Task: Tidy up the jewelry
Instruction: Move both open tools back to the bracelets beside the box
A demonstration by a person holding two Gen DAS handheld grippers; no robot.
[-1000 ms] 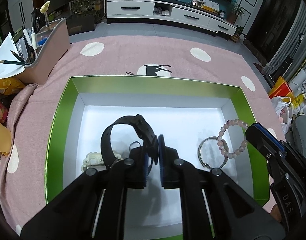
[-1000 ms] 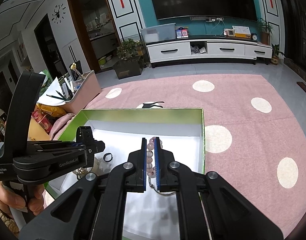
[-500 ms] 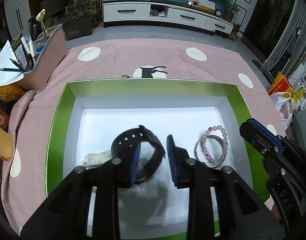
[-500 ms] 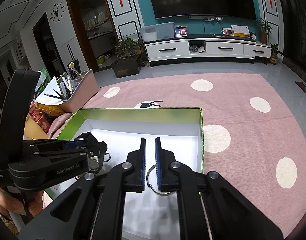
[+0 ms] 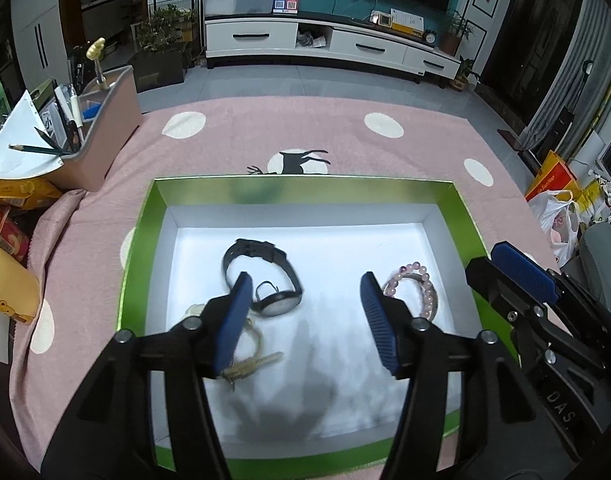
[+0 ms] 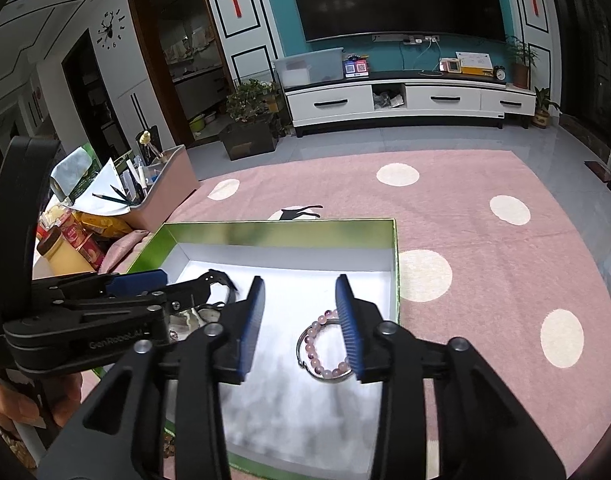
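Note:
A green-rimmed box with a white floor lies on the pink rug. A black watch lies on the box floor at the left, free of my left gripper, whose jaws are opening above it with nothing between them. A cream pendant on a cord lies beside the left finger. At the right, a pink bead bracelet rests on a silver bangle. My right gripper hangs over them, jaws opening, nothing between the pads. In the left wrist view the bracelet and right gripper also show.
A pink organiser bin with pencils and papers stands at the back left. Snack packets and a yellow jar crowd the rug's left edge. A white TV cabinet lines the far wall. Bags sit on the floor at the right.
Both grippers have opened. The left one let go of the black watch, which now lies on the box floor, and rose a little. The right one released the bead bracelet onto the bangle.

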